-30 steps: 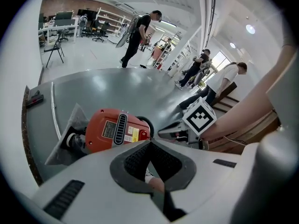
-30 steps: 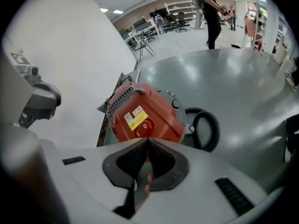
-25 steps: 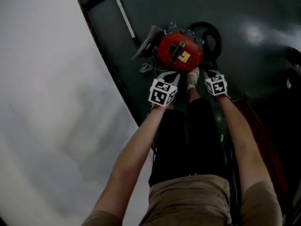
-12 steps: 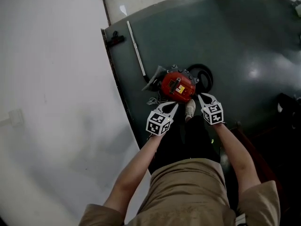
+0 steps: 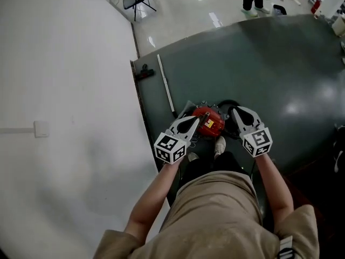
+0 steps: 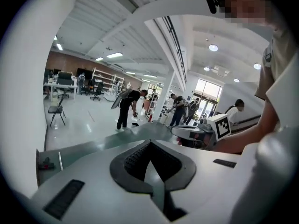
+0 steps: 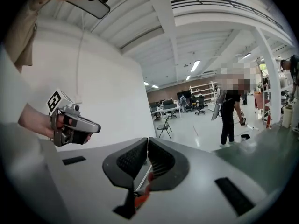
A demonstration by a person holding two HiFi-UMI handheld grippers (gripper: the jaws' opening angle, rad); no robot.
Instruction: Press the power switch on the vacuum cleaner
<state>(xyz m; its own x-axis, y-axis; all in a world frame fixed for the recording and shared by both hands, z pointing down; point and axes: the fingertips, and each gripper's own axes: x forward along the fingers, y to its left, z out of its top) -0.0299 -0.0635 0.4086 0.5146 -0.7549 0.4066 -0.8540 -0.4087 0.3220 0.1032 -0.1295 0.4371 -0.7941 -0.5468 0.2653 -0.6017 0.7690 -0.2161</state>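
We're looking steeply down, and the vacuum cleaner (image 5: 208,121), a red canister, sits on the dark green mat (image 5: 280,63) close to its left edge, well short of the far left corner. A black hose (image 5: 230,108) loops just behind it. A pale tube (image 5: 166,90) lies along that same left edge, and a shoe (image 5: 219,143) is planted just beside the canister on the near side.

The left gripper (image 5: 198,118) has its jaws tip to tip, with nothing between them. The right gripper (image 5: 235,112) is the same, pads pressed together and empty, with only a sliver of red showing through the gap below them. Both are held high, one to either side of the canister as we see it, and neither touches it. The gripper views look out level across the hall towards people (image 6: 127,107) in the distance, not down at the machine.

So where are we? The power switch is too small to pick out on the canister's top, and nothing tells us whether the machine is running. As we read it, no press is under way. If the switch is unpressed, all the work remains: bring one closed tip down over the canister's top, find the switch and push.
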